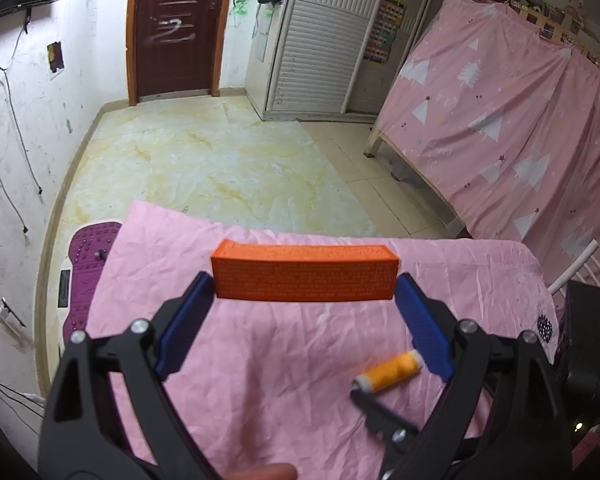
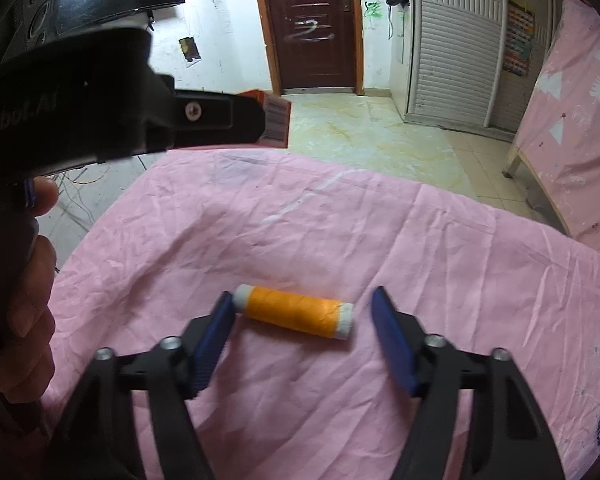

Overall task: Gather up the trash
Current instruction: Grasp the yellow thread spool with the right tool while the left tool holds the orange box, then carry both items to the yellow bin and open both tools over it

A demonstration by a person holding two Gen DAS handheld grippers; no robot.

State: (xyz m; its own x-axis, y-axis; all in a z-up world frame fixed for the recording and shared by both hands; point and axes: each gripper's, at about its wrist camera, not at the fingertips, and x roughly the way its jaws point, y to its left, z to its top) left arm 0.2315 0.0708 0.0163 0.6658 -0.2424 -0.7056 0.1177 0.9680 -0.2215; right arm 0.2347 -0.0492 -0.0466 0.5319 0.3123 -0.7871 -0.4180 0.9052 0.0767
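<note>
An orange rectangular box (image 1: 304,274) hangs above the pink cloth (image 1: 260,360), and my left gripper (image 1: 304,282) is shut on its two ends with the blue pads. In the right wrist view the left gripper's black body (image 2: 204,120) crosses the upper left, and one end of the box (image 2: 277,120) shows past it. An orange thread spool (image 2: 296,312) with white ends lies on its side on the cloth. My right gripper (image 2: 303,299) straddles it: the left pad is at one white end, and a gap stays at the right pad. The spool (image 1: 390,372) also shows low right in the left wrist view.
The pink cloth (image 2: 340,220) covers a table-like surface whose far edge drops to a marble-patterned floor (image 1: 204,160). A purple mat (image 1: 88,272) lies on the floor at left. A bed with a pink curtain (image 1: 500,120) stands right. A hand (image 2: 20,300) grips the left handle.
</note>
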